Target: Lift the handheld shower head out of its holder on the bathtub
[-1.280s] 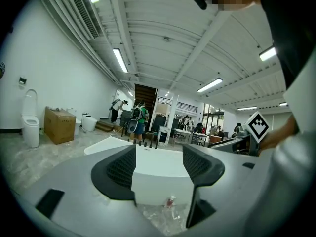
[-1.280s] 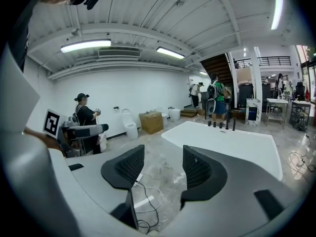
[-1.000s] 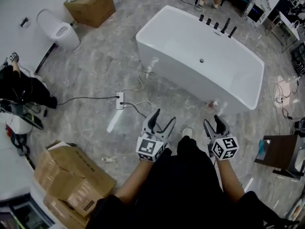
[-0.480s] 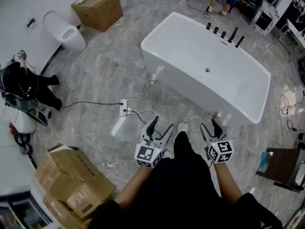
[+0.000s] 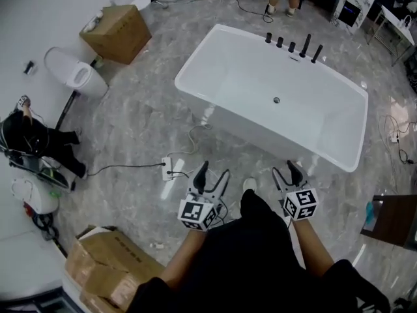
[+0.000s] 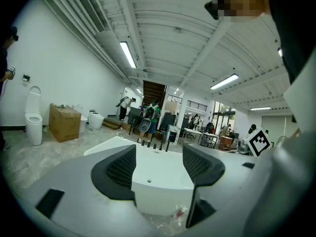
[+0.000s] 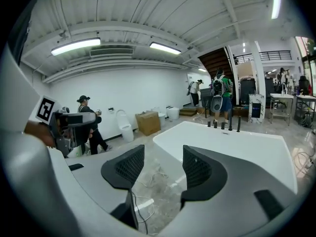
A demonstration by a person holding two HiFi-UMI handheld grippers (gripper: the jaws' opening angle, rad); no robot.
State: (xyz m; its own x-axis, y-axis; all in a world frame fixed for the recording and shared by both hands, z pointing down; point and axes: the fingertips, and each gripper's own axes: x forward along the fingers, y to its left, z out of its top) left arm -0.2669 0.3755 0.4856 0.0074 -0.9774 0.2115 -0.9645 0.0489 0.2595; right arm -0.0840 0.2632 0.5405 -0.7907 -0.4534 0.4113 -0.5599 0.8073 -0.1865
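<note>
Approach stage: left hand-held gripper (image 5: 214, 169) and right hand-held gripper (image 5: 285, 168) wide, empty; shower head (image 5: 317, 53) untouched on far bathtub (image 5: 228, 116) rim

Bathtub (image 5: 228, 64) ahead, fixtures (image 5: 292, 46) along far rim; toilet (image 5: 75, 74) left

Grey marbled floor (image 5: 143, 109); white toilet (image 5: 75, 77) at 10 o'clock, cardboard box (image 5: 116, 32) at 11, cartons (image 5: 111, 269) at 7; white wall (image 6: 49, 83), ceiling strip lights (image 6: 128, 54).
</note>
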